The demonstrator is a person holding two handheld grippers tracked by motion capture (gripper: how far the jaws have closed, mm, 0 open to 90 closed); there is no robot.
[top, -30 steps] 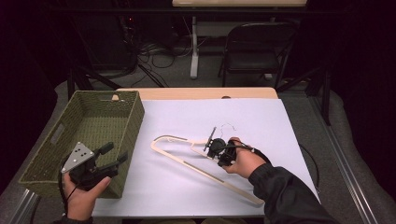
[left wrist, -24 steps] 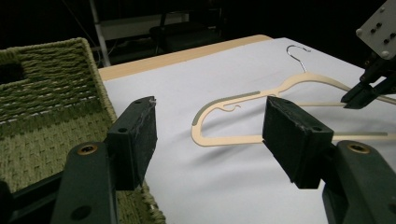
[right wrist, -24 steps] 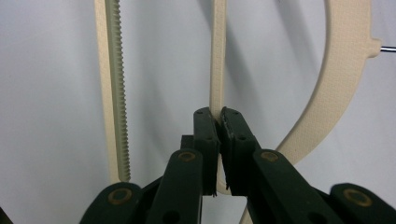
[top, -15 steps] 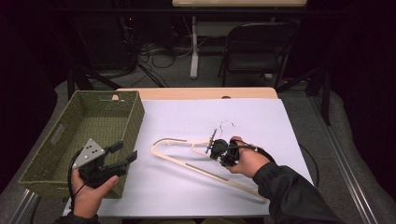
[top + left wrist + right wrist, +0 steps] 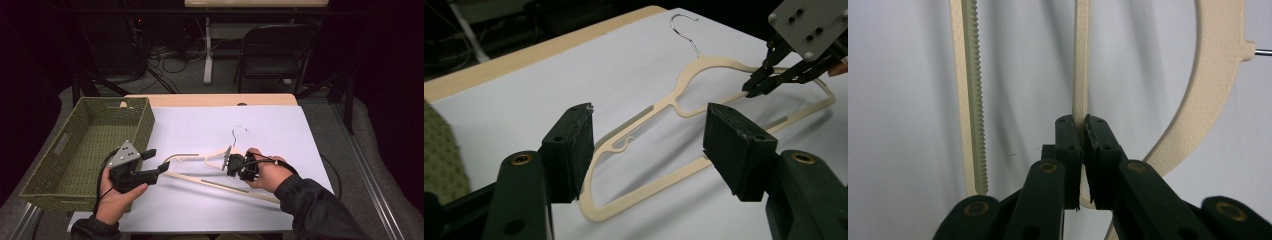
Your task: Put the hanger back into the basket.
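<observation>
We pin the cream hanger [image 5: 220, 176], lying mid-sheet on the white paper [image 5: 280, 130], with the right gripper [image 5: 231, 163] clamped on a thin inner bar. The left gripper [image 5: 156, 164], jaws wide and empty, hovers near the hanger's left end beside the woven basket [image 5: 80, 150]. To grip well, we should straddle the looped end squarely before closing. The right gripper view resolves the pads [image 5: 1069, 145] pinching the bar; the left gripper view shows the metal hook [image 5: 685, 27] and the span between its pads [image 5: 734, 142].
</observation>
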